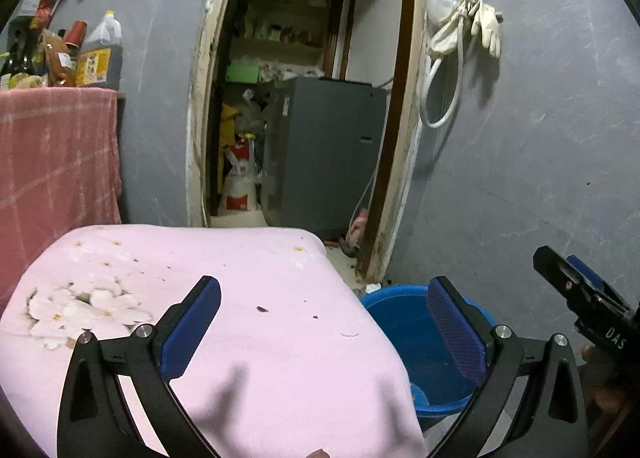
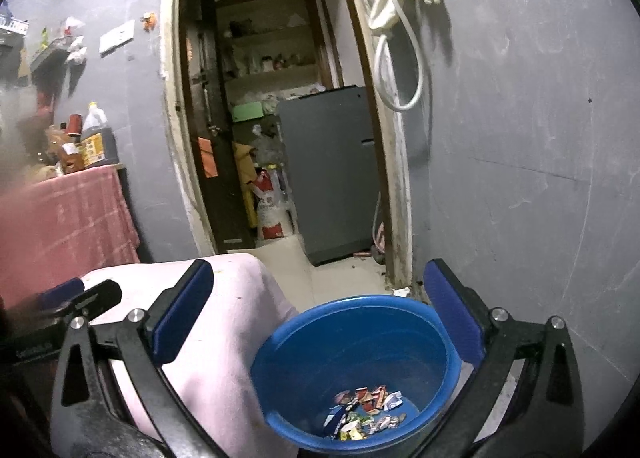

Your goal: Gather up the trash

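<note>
Both the left gripper (image 1: 324,322) and right gripper (image 2: 318,308) gape wide, empty. Wrappers (image 2: 366,410) lie in the blue bucket (image 2: 280,342). Possibly crumbs (image 1: 262,309) remain on the pink cloth (image 1: 248,358), easily missed.

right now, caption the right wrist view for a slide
Open right claw above a blue bucket of candy wrappers, beside a pink-covered table.

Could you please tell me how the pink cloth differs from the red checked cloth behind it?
The pink cloth is pale and plain with white flowers printed at one corner; the red cloth is darker with a light check pattern. The pink cloth lies nearer and lower, beside the blue bucket; the red cloth sits farther back and higher. Bottles stand on the red cloth; the pink one carries only a few small scraps. Both drape over furniture.
</note>
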